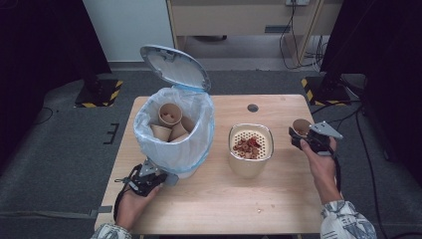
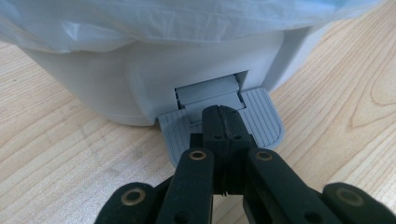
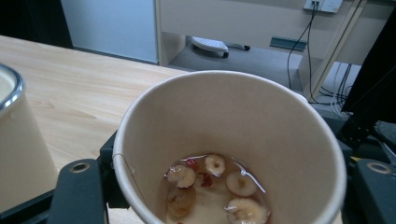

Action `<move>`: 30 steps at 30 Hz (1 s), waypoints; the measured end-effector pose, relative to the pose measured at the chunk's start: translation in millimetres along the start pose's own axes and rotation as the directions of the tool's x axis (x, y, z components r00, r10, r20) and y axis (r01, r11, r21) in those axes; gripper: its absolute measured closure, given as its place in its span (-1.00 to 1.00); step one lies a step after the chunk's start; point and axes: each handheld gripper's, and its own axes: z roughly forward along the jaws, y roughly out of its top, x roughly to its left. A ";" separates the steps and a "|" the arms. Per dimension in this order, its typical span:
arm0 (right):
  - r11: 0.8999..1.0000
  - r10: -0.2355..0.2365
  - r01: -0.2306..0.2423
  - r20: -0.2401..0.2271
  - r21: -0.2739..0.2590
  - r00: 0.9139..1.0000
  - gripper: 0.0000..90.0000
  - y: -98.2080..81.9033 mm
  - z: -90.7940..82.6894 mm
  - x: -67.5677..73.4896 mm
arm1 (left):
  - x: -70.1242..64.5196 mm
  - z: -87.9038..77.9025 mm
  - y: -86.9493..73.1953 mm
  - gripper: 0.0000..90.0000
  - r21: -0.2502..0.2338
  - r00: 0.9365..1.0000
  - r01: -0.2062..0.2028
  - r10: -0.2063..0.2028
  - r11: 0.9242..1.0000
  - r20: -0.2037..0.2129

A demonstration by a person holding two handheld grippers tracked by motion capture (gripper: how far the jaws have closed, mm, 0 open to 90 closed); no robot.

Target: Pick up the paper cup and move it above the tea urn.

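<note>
- Two grippers are at work: the right gripper (image 1: 304, 135), at the right edge of the table (image 1: 219, 209), has its jaws clamped on the wall of a paper cup (image 1: 300, 126); the right gripper view shows a black jaw on either side of the cup (image 3: 261, 130).
- The cup is held upright, clear of the tabletop, its mouth open to the camera; inside sit a little pale liquid, several round fruit slices (image 3: 240, 183) and a few red bits.
- The left gripper (image 1: 155, 175) is fully closed with nothing between its jaws; in the left gripper view its tips (image 2: 223, 122) press down on the ribbed grey pedal (image 2: 261, 119) at the foot of the bin.
- The white pedal bin (image 1: 171, 164) stands at the left of the table, its lid (image 1: 174, 67) tipped up and back, lined with a thin plastic bag (image 1: 191, 144) folded over the rim.
- Several used paper cups (image 1: 170, 115) lie in the bin, one upright and the others leaning beside it.
- Between the bin and the held cup stands a cream container (image 1: 250, 167) topped by a perforated strainer (image 1: 251, 135), on which a heap of red and brown fruit pieces (image 1: 247, 147) rests.
- One small crumb (image 1: 259, 211) lies on the table near the front edge.
</note>
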 end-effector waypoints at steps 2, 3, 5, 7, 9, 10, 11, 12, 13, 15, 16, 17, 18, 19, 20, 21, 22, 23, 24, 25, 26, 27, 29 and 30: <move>1.000 -0.001 0.001 -0.004 -0.002 1.000 -0.35 2.5 1.0 -1.5 | 0.0 0.0 -0.1 1.00 -0.001 1.000 -0.001 0.001 1.000 0.000; 1.000 -0.001 0.001 -0.004 -0.002 1.000 -0.35 2.5 1.0 -1.5 | 0.0 0.0 -0.1 1.00 -0.001 1.000 -0.001 0.001 1.000 0.000; 1.000 -0.016 0.016 -0.012 -0.002 1.000 -0.35 4.1 2.6 -2.3 | -0.1 0.0 -0.1 1.00 -0.001 1.000 -0.001 0.001 1.000 -0.001; 1.000 -0.028 0.028 -0.013 -0.003 1.000 -0.35 4.7 3.2 -2.6 | 0.0 0.0 -0.2 1.00 -0.001 1.000 0.000 0.000 1.000 0.000; 1.000 -0.029 0.028 -0.018 -0.010 0.999 -0.35 5.2 4.0 -2.8 | 0.0 0.0 -0.1 1.00 -0.001 1.000 -0.001 0.001 1.000 0.000; 0.999 -0.031 0.031 -0.022 -0.011 0.999 -0.35 5.5 4.5 -3.0 | 0.2 0.0 -0.2 1.00 -0.001 1.000 0.000 0.000 1.000 0.001; 0.999 -0.036 0.036 -0.024 -0.015 0.999 -0.35 5.8 5.0 -2.9 | 0.3 -0.1 -0.2 1.00 -0.001 1.000 0.001 -0.001 1.000 0.002; 0.999 -0.047 0.046 -0.026 -0.016 0.999 -0.35 6.4 5.2 -2.8 | 0.3 -0.1 -0.2 1.00 -0.001 1.000 0.001 -0.001 1.000 0.001; 0.999 -0.050 0.050 -0.028 -0.018 0.998 -0.35 7.0 5.4 -2.8 | 0.1 0.0 -0.1 1.00 -0.001 1.000 0.001 -0.001 1.000 0.000; 0.998 -0.064 0.063 -0.032 -0.022 0.997 -0.35 9.3 5.1 -2.6 | 0.1 0.0 -0.1 1.00 -0.001 1.000 0.002 -0.002 1.000 0.001; 0.998 -0.067 0.066 -0.034 -0.024 0.997 -0.35 10.2 5.0 -2.7 | 0.0 0.0 -0.1 1.00 0.000 1.000 0.000 0.000 1.000 -0.001; 0.997 -0.068 0.067 -0.038 -0.026 0.997 -0.35 12.0 4.4 -2.9 | -0.1 0.0 -0.1 1.00 0.000 1.000 -0.001 0.001 1.000 -0.001; 0.997 -0.071 0.070 -0.041 -0.027 0.997 -0.35 13.0 4.4 -3.0 | -0.2 0.0 0.0 1.00 0.000 1.000 -0.001 0.001 1.000 -0.002; 0.997 -0.076 0.075 -0.043 -0.028 0.996 -0.35 13.9 4.4 -3.2 | -0.2 0.0 0.0 1.00 0.000 1.000 -0.001 0.001 1.000 -0.001; 0.997 -0.077 0.076 -0.044 -0.029 0.996 -0.34 15.2 4.2 -3.2 | 0.0 0.0 0.0 1.00 0.000 1.000 -0.001 0.001 1.000 -0.001; 0.997 -0.077 0.076 -0.046 -0.031 0.996 -0.34 16.4 4.0 -3.5 | 0.0 0.0 0.0 1.00 0.000 1.000 -0.001 0.001 1.000 -0.001; 0.996 -0.080 0.079 -0.046 -0.034 0.996 -0.34 17.7 4.2 -3.8 | -0.1 0.0 0.0 1.00 0.000 1.000 -0.001 0.001 1.000 -0.001; 0.996 -0.080 0.079 -0.046 -0.034 0.996 -0.34 17.7 4.2 -3.8 | -0.1 0.0 0.0 1.00 0.000 1.000 -0.001 0.001 1.000 -0.001; 0.996 -0.084 0.083 -0.046 -0.035 0.995 -0.34 19.4 4.3 -4.3 | -0.2 0.0 0.0 1.00 0.000 1.000 -0.001 0.001 1.000 -0.001; 0.996 -0.087 0.085 -0.047 -0.038 0.995 -0.34 21.4 4.3 -4.6 | -0.1 0.0 0.0 1.00 0.000 1.000 0.000 0.000 1.000 -0.001; 0.995 -0.096 0.094 -0.047 -0.039 0.994 -0.34 23.7 4.3 -4.9 | -0.1 0.0 0.1 1.00 0.000 1.000 0.000 0.000 1.000 -0.001; 0.994 -0.104 0.102 -0.047 -0.041 0.993 -0.34 26.7 4.0 -5.0 | -0.1 0.1 0.1 1.00 0.000 1.000 0.000 0.000 1.000 -0.001; 0.993 -0.115 0.113 -0.050 -0.045 0.992 -0.34 30.9 4.1 -5.2 | -0.1 0.0 0.1 1.00 0.001 1.000 0.001 -0.001 1.000 -0.001; 0.992 -0.121 0.119 -0.052 -0.046 0.991 -0.34 32.8 4.4 -5.1 | -0.1 0.0 0.1 1.00 0.001 1.000 0.001 -0.001 1.000 -0.001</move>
